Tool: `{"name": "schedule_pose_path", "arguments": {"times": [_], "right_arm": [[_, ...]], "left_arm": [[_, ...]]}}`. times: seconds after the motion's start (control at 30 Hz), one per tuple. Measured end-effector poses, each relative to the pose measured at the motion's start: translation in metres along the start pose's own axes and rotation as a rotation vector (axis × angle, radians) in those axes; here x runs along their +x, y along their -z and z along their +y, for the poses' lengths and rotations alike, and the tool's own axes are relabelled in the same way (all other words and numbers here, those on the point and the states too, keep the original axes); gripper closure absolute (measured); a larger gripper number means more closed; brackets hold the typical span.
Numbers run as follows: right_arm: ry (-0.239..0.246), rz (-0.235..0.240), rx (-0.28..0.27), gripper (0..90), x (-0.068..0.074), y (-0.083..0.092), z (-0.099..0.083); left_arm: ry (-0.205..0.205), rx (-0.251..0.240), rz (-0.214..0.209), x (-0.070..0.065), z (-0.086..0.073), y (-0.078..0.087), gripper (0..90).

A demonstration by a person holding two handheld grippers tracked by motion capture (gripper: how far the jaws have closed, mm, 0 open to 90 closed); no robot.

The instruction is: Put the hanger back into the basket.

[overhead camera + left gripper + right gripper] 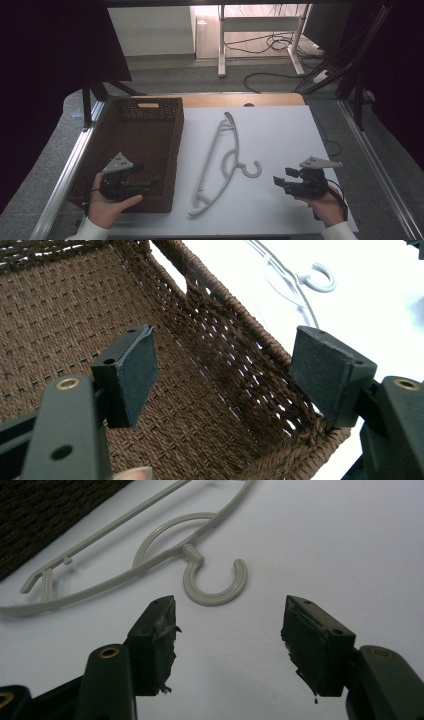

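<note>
We see a pale grey plastic hanger (220, 165) lying flat on the white worktop (285, 145), near its middle, running from the near edge up toward the far edge, with its hook (251, 170) curling out to the right. In the right gripper view the hook (216, 582) lies just ahead of the jaws, untouched. Our right gripper (280, 181) hovers near the worktop's near right corner, just beside the hook, its jaws spread wide with nothing between them; the pads (305, 642) look worn and ragged at the edges. To the left of the hanger a brown woven basket (172, 150) takes up the left side of the worktop. Our left gripper (152, 182) sits at the basket's near end, over its inside; in the left gripper view its jaws stand wide apart, empty, facing the basket's woven right wall (235, 360).
</note>
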State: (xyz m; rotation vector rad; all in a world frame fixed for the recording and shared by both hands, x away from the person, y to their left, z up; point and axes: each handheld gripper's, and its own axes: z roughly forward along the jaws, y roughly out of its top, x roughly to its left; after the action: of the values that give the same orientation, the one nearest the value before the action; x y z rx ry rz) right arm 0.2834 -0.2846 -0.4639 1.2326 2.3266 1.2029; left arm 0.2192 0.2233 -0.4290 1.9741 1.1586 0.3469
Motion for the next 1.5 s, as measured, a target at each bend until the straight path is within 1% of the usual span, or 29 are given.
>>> {"name": "schedule_pose_path", "arguments": {"times": [0.2, 0.27, 0.37, 0.47, 0.63, 0.67, 0.73, 0.8, 0.93, 1.0, 1.13, 1.17, 1.37, 1.5], "right_arm": [[0.012, 0.013, 0.015, 40.8, 0.001, -0.006, 0.007], [0.024, 0.023, 0.016, 41.4, 0.003, -0.011, 0.013], [0.025, 0.030, 0.032, 42.0, 0.006, -0.017, 0.020], [0.025, 0.022, 0.054, 42.0, 0.009, -0.027, 0.031], [0.007, 0.019, 0.109, 41.0, 0.011, -0.055, 0.055], [0.016, 0.016, 0.125, 40.8, 0.011, -0.062, 0.060], [0.019, 0.011, 0.146, 40.9, 0.012, -0.074, 0.070], [0.012, 0.004, 0.167, 40.9, 0.011, -0.086, 0.078], [-0.011, -0.018, 0.207, 41.2, 0.007, -0.110, 0.093], [-0.017, -0.031, 0.224, 41.5, 0.005, -0.122, 0.098], [-0.044, -0.048, 0.251, 42.5, 0.002, -0.142, 0.109], [-0.044, -0.048, 0.251, 42.5, 0.002, -0.142, 0.109], [-0.070, -0.077, 0.278, 45.4, -0.001, -0.166, 0.120], [-0.085, -0.075, 0.301, 45.9, -0.001, -0.181, 0.126]], "left_arm": [[0.007, -0.004, 0.005, 0.000, -0.001, 0.002, 26.2], [0.004, 0.001, 0.005, 0.000, -0.001, 0.002, 26.2], [0.008, -0.001, 0.004, 0.001, -0.002, 0.002, 26.2], [0.012, -0.005, 0.001, 0.002, -0.002, 0.004, 26.2], [0.016, -0.006, 0.000, 0.003, -0.004, 0.005, 26.2], [0.016, -0.007, 0.001, 0.003, -0.004, 0.005, 26.1], [0.015, -0.005, 0.002, 0.003, -0.004, 0.005, 26.2], [0.019, -0.005, 0.002, 0.003, -0.005, 0.005, 26.2], [0.014, -0.001, 0.002, 0.002, -0.005, 0.004, 26.1], [0.018, -0.004, 0.002, 0.002, -0.005, 0.004, 26.2], [0.015, -0.002, 0.002, 0.002, -0.005, 0.004, 26.1], [0.016, -0.002, 0.002, 0.002, -0.005, 0.003, 26.1], [0.017, 0.000, 0.003, 0.003, -0.006, 0.003, 26.1], [0.021, -0.002, 0.006, 0.004, -0.007, 0.004, 26.1]]}}
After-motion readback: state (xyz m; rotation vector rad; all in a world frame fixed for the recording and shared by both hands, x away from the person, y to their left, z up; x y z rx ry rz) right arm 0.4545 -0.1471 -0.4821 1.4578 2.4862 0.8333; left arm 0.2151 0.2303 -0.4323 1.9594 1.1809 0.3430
